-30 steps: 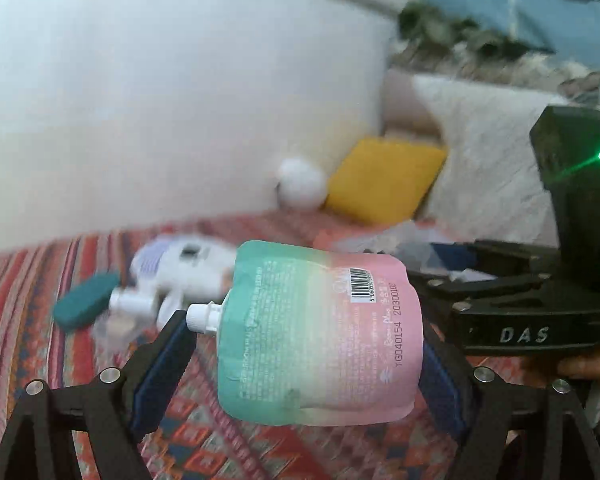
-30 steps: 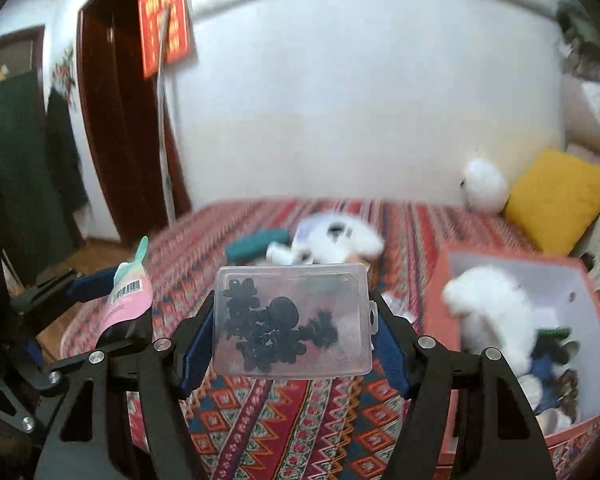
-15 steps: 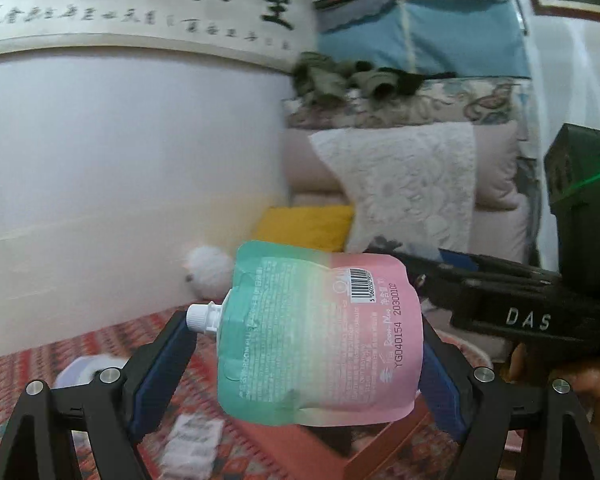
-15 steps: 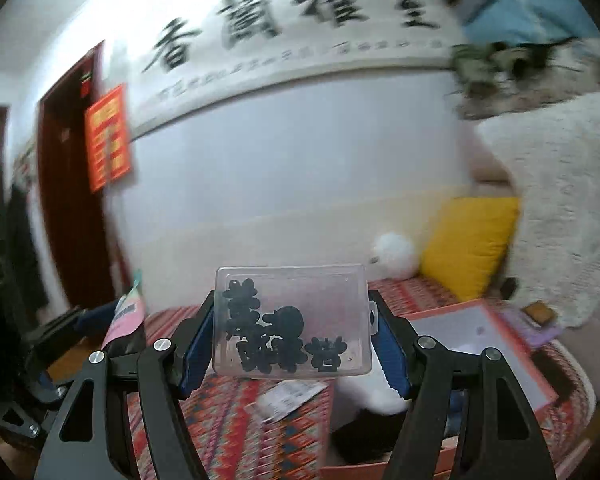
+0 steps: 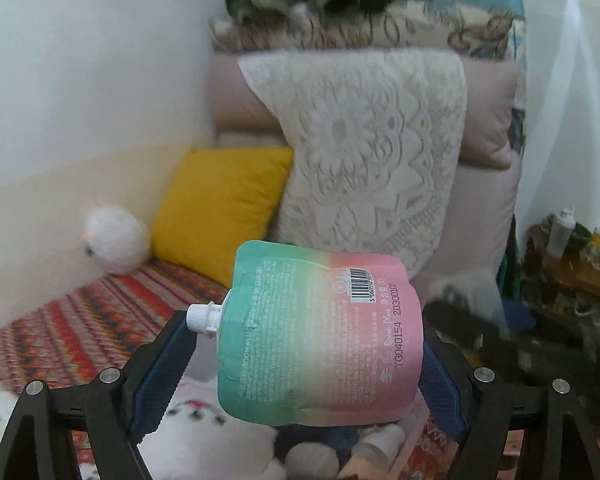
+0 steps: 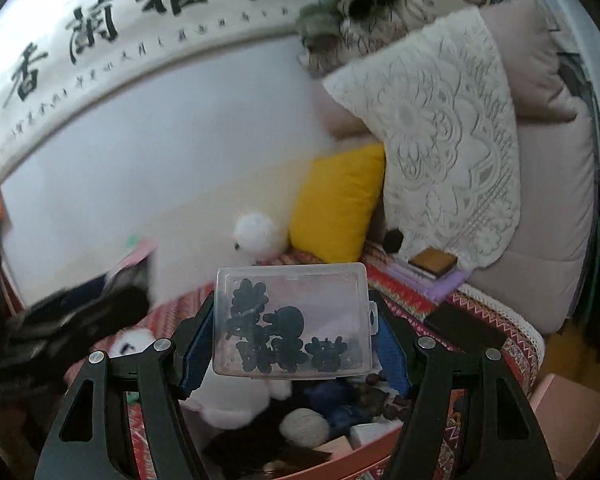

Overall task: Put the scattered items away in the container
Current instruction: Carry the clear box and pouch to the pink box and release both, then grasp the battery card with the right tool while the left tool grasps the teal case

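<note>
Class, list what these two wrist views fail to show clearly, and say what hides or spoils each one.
- Container: right wrist view shows only its pink rim; the right tongs and clear box cover the rest.
- Container contents: left wrist view, mostly behind the pouch held in the left tongs.
- Left tongs in the right wrist view: a motion-blurred dark smear at the left edge.
- Pouch fine print: too small to read.

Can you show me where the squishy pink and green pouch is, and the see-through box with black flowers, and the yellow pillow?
pouch (image 5: 320, 332): left wrist view, middle of its printed face.
clear box (image 6: 294, 320): right wrist view, middle of its lid.
yellow pillow (image 5: 220, 208): left wrist view, centre of its front.
</note>
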`<state>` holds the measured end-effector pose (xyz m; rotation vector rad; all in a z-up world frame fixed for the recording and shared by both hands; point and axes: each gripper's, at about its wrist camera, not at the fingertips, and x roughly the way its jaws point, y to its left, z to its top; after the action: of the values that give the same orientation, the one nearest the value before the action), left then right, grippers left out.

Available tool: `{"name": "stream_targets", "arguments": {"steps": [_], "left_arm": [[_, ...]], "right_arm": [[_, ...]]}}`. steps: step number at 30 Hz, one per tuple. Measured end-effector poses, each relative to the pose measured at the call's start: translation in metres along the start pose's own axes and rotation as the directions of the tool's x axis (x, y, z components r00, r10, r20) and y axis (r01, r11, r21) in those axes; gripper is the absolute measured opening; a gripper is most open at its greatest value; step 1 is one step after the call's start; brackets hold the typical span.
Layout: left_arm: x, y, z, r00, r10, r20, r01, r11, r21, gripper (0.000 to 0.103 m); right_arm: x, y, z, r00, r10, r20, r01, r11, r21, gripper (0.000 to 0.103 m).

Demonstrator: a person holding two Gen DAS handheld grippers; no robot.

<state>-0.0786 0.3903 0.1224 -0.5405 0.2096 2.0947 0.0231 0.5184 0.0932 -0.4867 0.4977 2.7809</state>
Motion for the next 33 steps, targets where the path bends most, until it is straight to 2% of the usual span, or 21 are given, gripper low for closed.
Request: {"name": "stream_targets", "arguments": {"steps": [1, 3, 5, 8, 12, 15, 18, 21, 23, 25, 27, 29, 31, 33], "left_arm": [[0.018, 0.004, 0.003, 0.999, -0.027, -0.045, 0.026, 1.0, -0.016, 0.087], [0.041, 0.011, 0.006, 0.995, -0.041, -0.093, 0.036, 0.998, -0.051, 0.091], [0.055, 0.018, 0.007, 0.993, -0.036, -0.113, 0.027, 0.997, -0.079, 0.099], [0.053, 0.028, 0.004, 0.996, -0.021, -0.086, 0.012, 0.994, -0.104, 0.1], [0.04, 0.046, -0.004, 0.997, -0.015, -0.072, 0.004, 0.989, -0.15, 0.1], [0.018, 0.065, -0.015, 0.998, 0.012, -0.069, -0.024, 0.982, -0.185, 0.1], [-0.017, 0.084, -0.032, 0.996, 0.055, -0.073, -0.07, 0.974, -0.217, 0.1], [-0.06, 0.103, -0.057, 0.989, 0.123, -0.081, -0.14, 0.959, -0.245, 0.1], [-0.096, 0.118, -0.079, 0.979, 0.187, -0.084, -0.203, 0.941, -0.271, 0.1], [-0.13, 0.136, -0.104, 0.963, 0.251, -0.095, -0.268, 0.916, -0.3, 0.1], [-0.166, 0.157, -0.134, 0.936, 0.33, -0.12, -0.351, 0.878, -0.325, 0.1], [-0.198, 0.184, -0.17, 0.89, 0.422, -0.171, -0.455, 0.815, -0.358, 0.1], [-0.217, 0.207, -0.202, 0.849, 0.477, -0.227, -0.529, 0.765, -0.368, 0.1], [-0.233, 0.227, -0.233, 0.806, 0.523, -0.279, -0.593, 0.717, -0.367, 0.1]], "right_arm": [[0.012, -0.003, -0.003, 1.0, -0.009, -0.007, 0.009, 1.0, -0.018, 0.076], [0.03, -0.007, -0.008, 1.0, -0.004, -0.018, 0.003, 0.999, -0.035, 0.103], [0.048, -0.011, -0.014, 0.999, -0.023, -0.044, 0.021, 0.999, -0.044, 0.103], [0.062, -0.012, -0.02, 0.996, -0.011, -0.09, 0.007, 0.999, -0.05, 0.103], [0.058, -0.008, -0.023, 0.996, -0.002, -0.092, 0.0, 1.0, -0.027, 0.103], [0.051, 0.002, -0.021, 0.997, 0.015, -0.078, -0.017, 1.0, -0.021, 0.103], [0.036, 0.03, -0.018, 0.996, 0.069, -0.053, -0.071, 0.997, -0.035, 0.103], [0.019, 0.069, -0.018, 0.988, 0.154, -0.026, -0.156, 0.985, -0.076, 0.103], [0.007, 0.102, -0.021, 0.974, 0.227, -0.018, -0.228, 0.967, -0.114, 0.103], [0.0, 0.138, -0.029, 0.951, 0.306, -0.036, -0.308, 0.939, -0.151, 0.103], [0.0, 0.172, -0.042, 0.92, 0.383, -0.083, -0.392, 0.903, -0.178, 0.103], [0.012, 0.203, -0.061, 0.891, 0.426, -0.158, -0.45, 0.877, -0.17, 0.103], [0.034, 0.233, -0.085, 0.858, 0.445, -0.257, -0.487, 0.864, -0.127, 0.103], [0.067, 0.252, -0.116, 0.826, 0.409, -0.387, -0.461, 0.886, -0.049, 0.103]]}}
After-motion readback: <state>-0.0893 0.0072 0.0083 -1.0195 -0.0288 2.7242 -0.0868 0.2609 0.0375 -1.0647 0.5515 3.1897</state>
